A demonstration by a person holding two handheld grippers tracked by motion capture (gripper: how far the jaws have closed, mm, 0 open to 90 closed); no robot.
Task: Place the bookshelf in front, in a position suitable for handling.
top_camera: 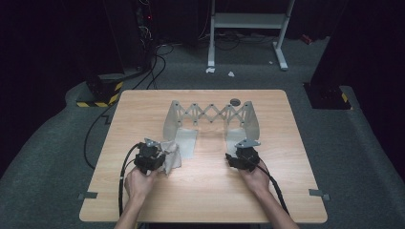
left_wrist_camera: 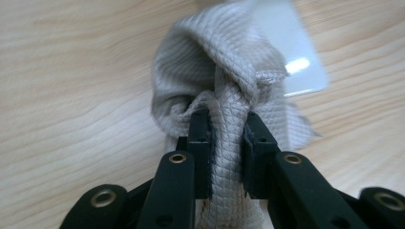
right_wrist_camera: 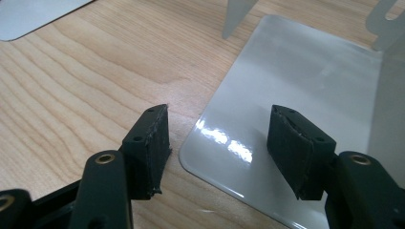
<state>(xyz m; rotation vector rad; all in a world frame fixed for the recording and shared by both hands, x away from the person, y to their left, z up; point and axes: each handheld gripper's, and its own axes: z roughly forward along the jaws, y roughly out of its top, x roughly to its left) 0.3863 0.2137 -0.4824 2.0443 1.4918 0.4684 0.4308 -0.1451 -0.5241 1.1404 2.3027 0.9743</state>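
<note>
My left gripper (top_camera: pixel 152 156) pinches the bunched grey cloth (left_wrist_camera: pixel 224 95) low over the counter (top_camera: pixel 200 191), at seven o'clock of the metal rack (top_camera: pixel 210 117). My right gripper (right_wrist_camera: pixel 217 143) waits, jaws spread, over the rack's plate (right_wrist_camera: pixel 305 76).

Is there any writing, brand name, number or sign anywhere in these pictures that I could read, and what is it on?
None: no words, brands or numbers can be read on anything here.
The grey cloth in the left gripper, the open right gripper, the metal rack and the wooden table bear no print.
The yellow and black hazard stripes on a stand's base on the floor are a warning pattern, not text.
</note>
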